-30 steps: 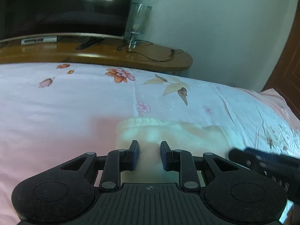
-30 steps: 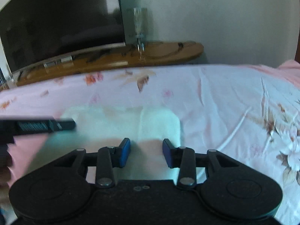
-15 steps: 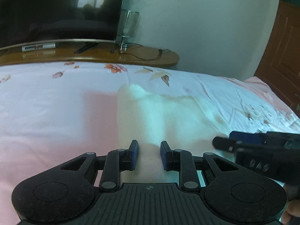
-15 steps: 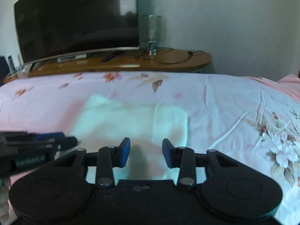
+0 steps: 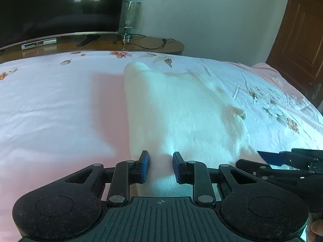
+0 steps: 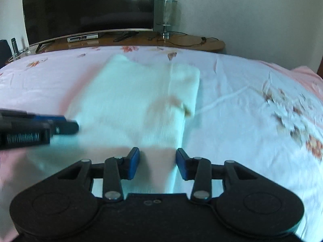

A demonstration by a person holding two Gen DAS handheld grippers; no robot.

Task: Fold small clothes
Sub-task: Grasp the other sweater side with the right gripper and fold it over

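Observation:
A cream-white garment (image 5: 181, 111) (image 6: 137, 100) lies flat on the pink floral bedsheet (image 5: 50, 100), stretching away from both grippers. My left gripper (image 5: 159, 167) hovers over its near left part. The blue pads stand a small gap apart, with cloth lying between and under them, not pinched. My right gripper (image 6: 157, 164) is over the near right part. Its jaws are opening, with cloth below the gap and not pressed by the pads. Each gripper shows at the edge of the other's view: the right gripper (image 5: 250, 158) and the left gripper (image 6: 70, 124).
Beyond the bed's far edge a curved wooden stand (image 5: 141, 44) carries a dark television (image 6: 86, 6), a glass lamp (image 5: 129, 18), a remote and cables. A brown door (image 5: 298, 50) is at the right. A person's fingertip (image 5: 316, 227) shows at the lower right corner.
Both grippers have drawn back toward the near side, so much more of the garment now shows ahead of them. The right jaws stand a little wider than before.

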